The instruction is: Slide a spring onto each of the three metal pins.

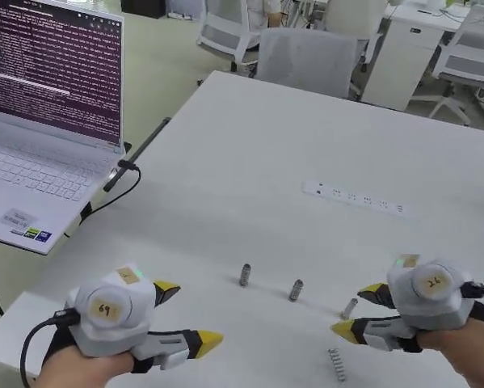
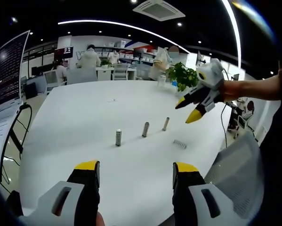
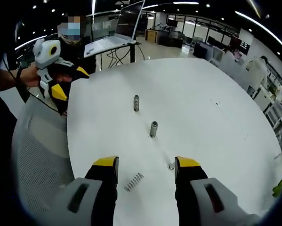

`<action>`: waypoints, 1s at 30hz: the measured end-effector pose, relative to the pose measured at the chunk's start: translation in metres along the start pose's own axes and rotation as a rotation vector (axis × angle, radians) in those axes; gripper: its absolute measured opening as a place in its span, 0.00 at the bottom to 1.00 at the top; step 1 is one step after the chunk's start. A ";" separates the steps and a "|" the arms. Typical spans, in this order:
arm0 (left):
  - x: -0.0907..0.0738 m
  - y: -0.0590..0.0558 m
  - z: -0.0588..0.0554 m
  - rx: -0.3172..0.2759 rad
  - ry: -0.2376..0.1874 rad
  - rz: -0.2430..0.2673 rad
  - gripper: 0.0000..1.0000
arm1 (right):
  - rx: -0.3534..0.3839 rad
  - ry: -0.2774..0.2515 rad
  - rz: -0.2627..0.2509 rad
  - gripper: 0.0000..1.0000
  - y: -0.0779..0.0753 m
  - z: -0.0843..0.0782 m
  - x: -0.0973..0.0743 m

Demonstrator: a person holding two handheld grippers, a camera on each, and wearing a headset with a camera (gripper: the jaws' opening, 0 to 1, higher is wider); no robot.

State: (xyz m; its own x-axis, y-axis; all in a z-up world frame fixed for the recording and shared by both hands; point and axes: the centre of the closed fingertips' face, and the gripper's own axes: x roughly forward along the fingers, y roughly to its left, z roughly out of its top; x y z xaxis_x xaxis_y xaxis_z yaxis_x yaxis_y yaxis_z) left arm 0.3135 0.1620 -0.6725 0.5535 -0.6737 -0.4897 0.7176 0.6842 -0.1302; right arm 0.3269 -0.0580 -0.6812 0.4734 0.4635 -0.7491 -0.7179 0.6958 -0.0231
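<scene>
A loose spring (image 1: pixel 336 364) lies flat on the white table (image 1: pixel 250 162), near the edge on the person's side, just in front of a row of three pins. The left pin (image 1: pixel 245 275) and the middle pin (image 1: pixel 296 289) each stand upright with a coil around them. The right pin (image 1: pixel 349 308) looks thinner and smooth, and leans a little. The pins stand well apart from one another.

The right gripper (image 1: pixel 357 309) hovers above the table close to the right pin, its yellow-tipped jaws spread apart. In the right gripper view the spring (image 3: pixel 134 182) lies between and just ahead of those jaws. The left gripper (image 1: pixel 187 314) is held over the near left part of the table, well away from the pins, its jaws wide apart too.

Beyond the pins the tabletop runs broad and bare to a flat power strip (image 1: pixel 353 197). A laptop (image 1: pixel 48 121) sits open off the left edge, with a black cable (image 1: pixel 112 194) trailing by the corner. Grey chairs (image 1: pixel 306 61) stand past the far edge.
</scene>
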 end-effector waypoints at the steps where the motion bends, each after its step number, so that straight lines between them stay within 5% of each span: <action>1: 0.000 0.000 0.000 0.002 0.002 0.000 0.58 | 0.026 -0.015 -0.005 0.48 0.000 -0.002 -0.005; 11: 0.002 0.000 0.001 -0.004 0.002 0.000 0.58 | 0.195 -0.123 -0.048 0.57 -0.006 -0.020 -0.035; 30: 0.003 0.001 0.003 0.012 0.010 -0.008 0.59 | 0.342 -0.197 -0.090 0.68 0.001 -0.050 -0.059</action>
State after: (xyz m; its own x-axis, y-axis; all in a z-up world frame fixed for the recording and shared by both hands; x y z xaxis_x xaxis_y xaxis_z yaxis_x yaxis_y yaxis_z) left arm 0.3172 0.1600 -0.6714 0.5436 -0.6765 -0.4969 0.7269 0.6754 -0.1243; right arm 0.2725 -0.1123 -0.6703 0.6389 0.4655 -0.6125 -0.4733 0.8655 0.1640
